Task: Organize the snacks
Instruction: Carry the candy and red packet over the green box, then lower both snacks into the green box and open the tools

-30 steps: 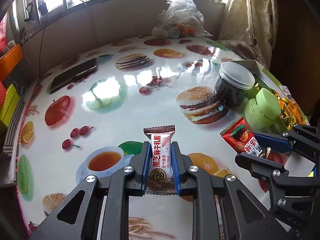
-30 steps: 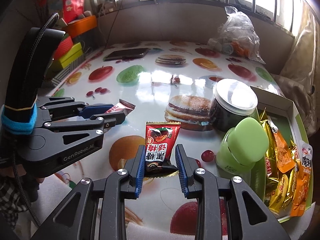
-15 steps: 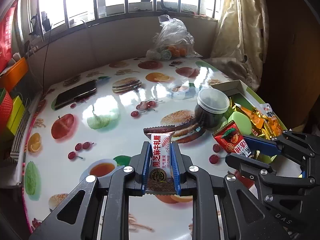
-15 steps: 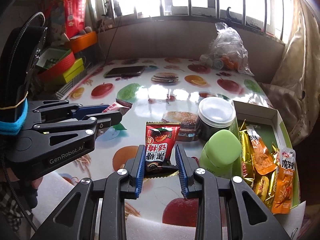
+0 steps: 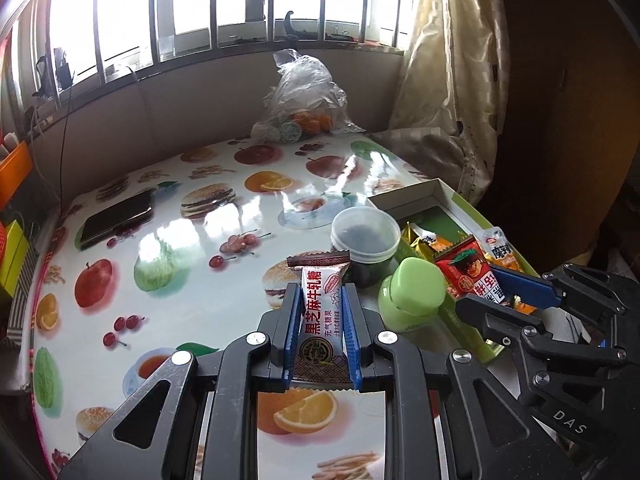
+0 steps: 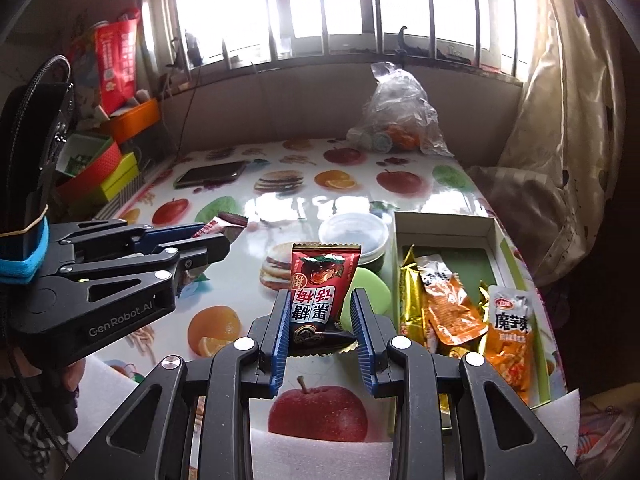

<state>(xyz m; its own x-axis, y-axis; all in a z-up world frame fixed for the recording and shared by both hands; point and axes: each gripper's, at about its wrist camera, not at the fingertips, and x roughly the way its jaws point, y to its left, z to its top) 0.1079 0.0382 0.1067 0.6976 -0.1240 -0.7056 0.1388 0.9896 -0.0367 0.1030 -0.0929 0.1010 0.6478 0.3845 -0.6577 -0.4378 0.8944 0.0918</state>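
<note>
Your left gripper (image 5: pixel 320 316) has its jaws clamped on a white sesame candy packet (image 5: pixel 322 316) with brown ends. The packet stands up between the blue pads, above the counter (image 5: pixel 192 280) with its fruit and burger pictures.

Your right gripper (image 6: pixel 322 320) has its jaws clamped on a red plum candy packet (image 6: pixel 320 284). The left pad presses the packet; the right pad sits just beside its lower edge. The packet is up in the air, to the left of the snack box (image 6: pixel 444 228).

The snack box lies on the right side of the counter. Inside it are a gold packet (image 6: pixel 412 300), an orange packet (image 6: pixel 452 308) and another orange packet with a white top (image 6: pixel 510 332).

Just left of the box stands a dark jar with a clear lid (image 6: pixel 352 236). A green lidded jar (image 5: pixel 416 292) stands in front of it, partly hidden behind the red packet in the right view.

Far from the box, a phone (image 6: pixel 212 174) lies on the counter. A clear plastic bag (image 6: pixel 396 112) sits at the back by the window
</note>
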